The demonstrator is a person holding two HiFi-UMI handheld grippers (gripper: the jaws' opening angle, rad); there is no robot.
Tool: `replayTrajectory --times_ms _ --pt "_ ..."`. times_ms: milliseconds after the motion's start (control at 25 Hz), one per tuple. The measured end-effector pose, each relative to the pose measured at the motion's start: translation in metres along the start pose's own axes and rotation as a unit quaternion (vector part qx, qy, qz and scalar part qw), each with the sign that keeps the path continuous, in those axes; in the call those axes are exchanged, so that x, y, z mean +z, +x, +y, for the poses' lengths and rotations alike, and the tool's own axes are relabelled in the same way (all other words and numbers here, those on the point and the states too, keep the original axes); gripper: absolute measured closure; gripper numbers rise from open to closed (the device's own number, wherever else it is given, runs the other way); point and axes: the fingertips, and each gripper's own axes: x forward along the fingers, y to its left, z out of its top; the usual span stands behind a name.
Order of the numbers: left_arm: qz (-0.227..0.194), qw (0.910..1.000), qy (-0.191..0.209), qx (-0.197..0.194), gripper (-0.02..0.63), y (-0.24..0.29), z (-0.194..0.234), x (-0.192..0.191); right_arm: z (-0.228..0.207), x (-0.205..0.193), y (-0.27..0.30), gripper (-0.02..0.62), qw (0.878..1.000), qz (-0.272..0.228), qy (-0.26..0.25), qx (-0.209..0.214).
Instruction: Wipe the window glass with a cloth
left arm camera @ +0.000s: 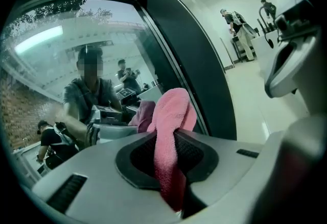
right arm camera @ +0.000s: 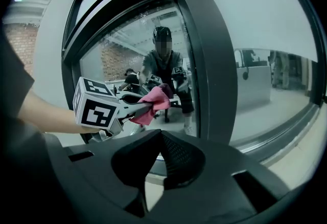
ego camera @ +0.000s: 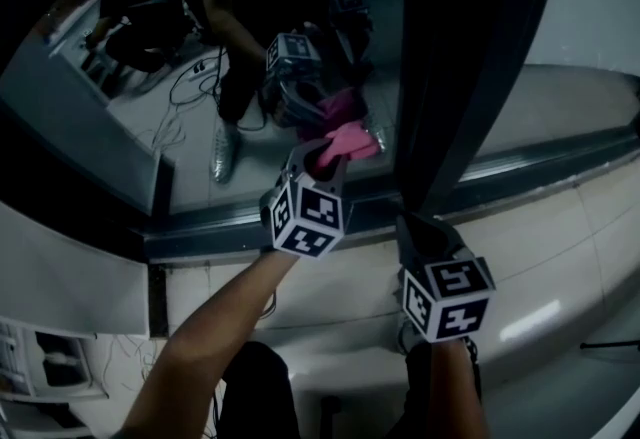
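Up at 12 o'clock from centre in the head view, the left gripper has its jaws clamped on the pink cloth, which meets its own reflection on the window glass, so we judge the wiping step is in hand. At 4 o'clock from it, the right gripper sits at the foot of the dark frame post, just above the sill

Along the left gripper view, the cloth runs up between the pads and folds over at 12 o'clock, with the glass at 10 o'clock. We cannot tell how flat it presses

Through the right gripper view, that gripper's jaws meet at the tips with nothing between them, and the cloth shows at 11 o'clock against the glass

Next we need a sweep across the glass with the cloth kept pressed on. Reflections clutter the glass, so dirt or streaks are hard to make out, and its upper edge is cut off
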Motion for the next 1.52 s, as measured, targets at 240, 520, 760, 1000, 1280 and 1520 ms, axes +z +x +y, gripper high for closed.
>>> replayTrajectory --times_ms 240,520,760,1000,1280,1520 --pt "0.02 0.9996 -0.01 -0.015 0.548 0.014 -0.019 -0.029 -0.012 -0.019 0.016 0.598 1.0 0.013 0.009 0.002" --pt "0.042 0.9983 -0.024 -0.032 0.548 0.027 -0.041 -0.068 -0.011 -0.031 0.033 0.597 1.0 0.021 0.009 0.014" --pt "0.061 0.9965 -0.036 -0.044 0.548 0.039 -0.063 -0.097 -0.016 -0.042 0.038 0.597 0.999 0.04 0.016 0.015" --pt "0.086 0.9935 -0.05 -0.055 0.548 0.048 -0.079 -0.13 -0.017 -0.046 0.041 0.597 0.998 0.049 0.025 0.014" --pt "0.109 0.9898 -0.067 -0.062 0.548 0.063 -0.104 -0.163 -0.016 -0.053 0.045 0.597 0.998 0.062 0.024 0.02" --pt "0.122 0.9889 -0.057 -0.064 0.548 0.071 -0.124 -0.188 -0.018 -0.065 0.045 0.597 0.997 0.071 0.028 0.017"
